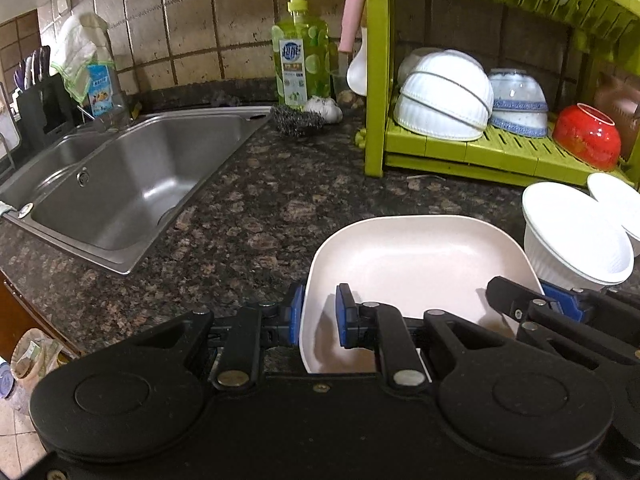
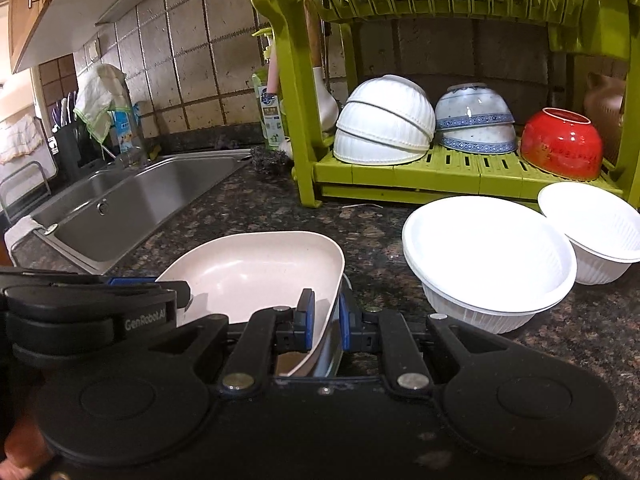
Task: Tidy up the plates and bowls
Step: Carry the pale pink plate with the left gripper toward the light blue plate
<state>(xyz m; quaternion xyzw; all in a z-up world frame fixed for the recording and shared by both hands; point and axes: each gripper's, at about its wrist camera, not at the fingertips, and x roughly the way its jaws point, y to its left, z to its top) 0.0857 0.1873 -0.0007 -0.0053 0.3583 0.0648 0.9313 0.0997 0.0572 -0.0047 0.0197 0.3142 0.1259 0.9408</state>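
Note:
A cream square plate (image 1: 416,256) (image 2: 256,272) sits low over the dark granite counter, held from both sides. My left gripper (image 1: 320,314) is shut on its left rim, one blue pad outside and one inside. My right gripper (image 2: 325,318) is shut on its right rim in the same way. Each gripper also shows in the other's view: the right gripper (image 1: 540,304) and the left gripper (image 2: 132,286). Two white ribbed bowls (image 2: 488,256) (image 2: 600,232) stand upright on the counter to the right. A pale edge shows just under the plate; what it belongs to is hidden.
A green dish rack (image 2: 400,176) stands behind, with upturned white bowls (image 2: 384,124), blue-patterned bowls (image 2: 476,120) and a red bowl (image 2: 560,144) on its lower shelf. A steel sink (image 1: 132,184) lies to the left, with a soap bottle (image 1: 300,60) and scourer (image 1: 298,120) behind it.

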